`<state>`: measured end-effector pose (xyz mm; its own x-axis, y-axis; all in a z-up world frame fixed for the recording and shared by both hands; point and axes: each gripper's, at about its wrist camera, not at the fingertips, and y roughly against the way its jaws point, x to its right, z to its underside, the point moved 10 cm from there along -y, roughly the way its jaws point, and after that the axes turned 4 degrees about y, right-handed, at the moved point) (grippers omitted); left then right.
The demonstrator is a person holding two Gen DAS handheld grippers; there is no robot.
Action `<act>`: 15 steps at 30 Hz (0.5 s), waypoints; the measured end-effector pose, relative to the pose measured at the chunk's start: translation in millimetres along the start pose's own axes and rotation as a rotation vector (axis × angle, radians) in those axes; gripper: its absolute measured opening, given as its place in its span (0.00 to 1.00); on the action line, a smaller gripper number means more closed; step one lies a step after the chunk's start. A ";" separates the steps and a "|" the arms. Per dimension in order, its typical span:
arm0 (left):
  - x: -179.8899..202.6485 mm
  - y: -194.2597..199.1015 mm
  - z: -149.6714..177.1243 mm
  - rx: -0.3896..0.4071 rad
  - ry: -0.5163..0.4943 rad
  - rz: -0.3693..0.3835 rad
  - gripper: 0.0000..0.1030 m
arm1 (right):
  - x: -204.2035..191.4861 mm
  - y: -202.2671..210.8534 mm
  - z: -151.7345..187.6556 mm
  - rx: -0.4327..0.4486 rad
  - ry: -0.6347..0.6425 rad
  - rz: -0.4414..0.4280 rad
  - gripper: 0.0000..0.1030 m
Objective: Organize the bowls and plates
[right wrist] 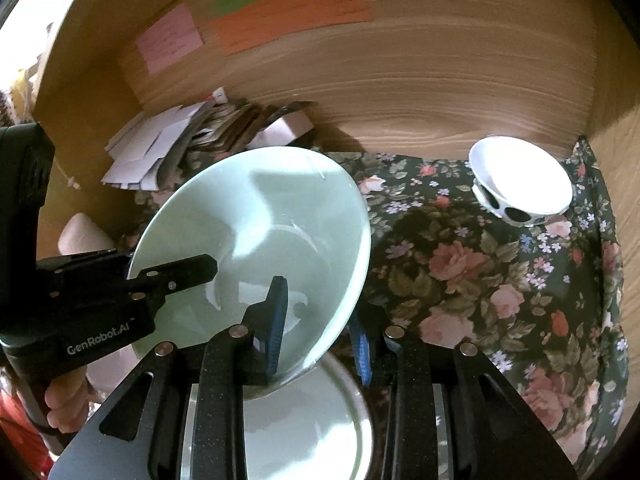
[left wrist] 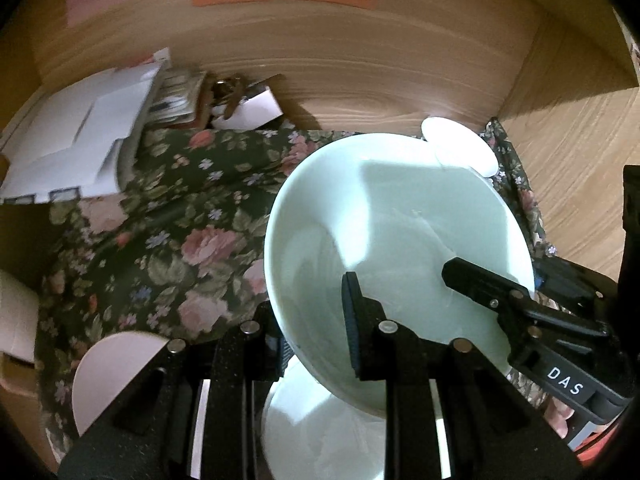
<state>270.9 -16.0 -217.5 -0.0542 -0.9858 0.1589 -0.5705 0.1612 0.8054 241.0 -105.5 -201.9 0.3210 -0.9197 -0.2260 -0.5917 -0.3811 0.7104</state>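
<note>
Left wrist view puts the pale green glazed ceramic bowl (left wrist: 400, 240) right of centre, tilted and lifted above a second pale green dish (left wrist: 320, 436) at the bottom edge. My left gripper (left wrist: 316, 332) has its jaws clamped across the bowl's near rim, one pad inside. My right gripper (right wrist: 320, 328) pinches the opposite rim the same way, jaws closed on the wall. I judge I am nesting this bowl into the dish below, so I would level it first, keep both grips even, and lower it straight. A small white bowl with oval cut-outs in its foot (right wrist: 520, 180) sits upper right on the floral cloth-covered surface (right wrist: 500, 300), well apart. A pale pink round plate (left wrist: 112, 376) lies lower left; loose white papers (left wrist: 76, 136) crowd the upper left.
</note>
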 end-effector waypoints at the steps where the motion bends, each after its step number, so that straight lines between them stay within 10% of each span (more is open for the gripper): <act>1: -3.6 3.2 2.7 0.002 0.007 -0.001 0.22 | -3.8 0.7 0.6 0.002 0.003 -0.004 0.26; 15: -56.4 39.5 35.2 0.046 0.091 -0.040 0.22 | -63.7 -7.6 12.1 0.003 0.051 -0.080 0.26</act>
<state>222.6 44.3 -214.7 0.0428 -0.9827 0.1800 -0.6082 0.1173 0.7851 216.1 -45.2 -200.9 0.4044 -0.8804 -0.2475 -0.5652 -0.4533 0.6892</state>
